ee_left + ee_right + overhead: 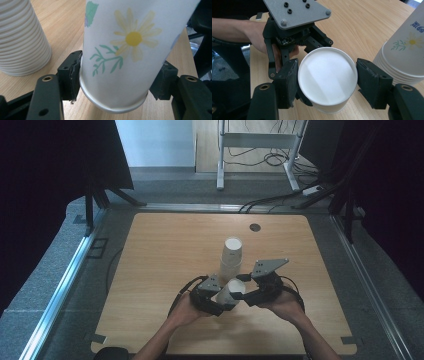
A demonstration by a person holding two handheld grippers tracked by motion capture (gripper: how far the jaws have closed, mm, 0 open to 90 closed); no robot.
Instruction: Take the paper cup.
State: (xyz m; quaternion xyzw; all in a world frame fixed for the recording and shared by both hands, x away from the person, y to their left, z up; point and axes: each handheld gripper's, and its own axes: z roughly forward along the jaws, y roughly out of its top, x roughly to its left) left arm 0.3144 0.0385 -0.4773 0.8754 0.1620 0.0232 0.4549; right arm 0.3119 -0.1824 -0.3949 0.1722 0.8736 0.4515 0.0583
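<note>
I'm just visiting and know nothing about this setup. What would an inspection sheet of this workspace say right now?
Surface: wooden table, bare apart from the cups; a small dark round spot near its far edge.
Job's things: one flowered paper cup lying sideways between both grippers; a stack of paper cups standing upside down just beyond it.
Clutter: nothing seen.
Grippers: left gripper shut on the cup near its rim; right gripper has a jaw at each side of the cup's base end, contact uncertain.
Cables: black leads trail from each gripper; more lie on the floor beyond the table.
Surroundings: grey carpet, a white metal frame, dark curtains at both sides.
</note>
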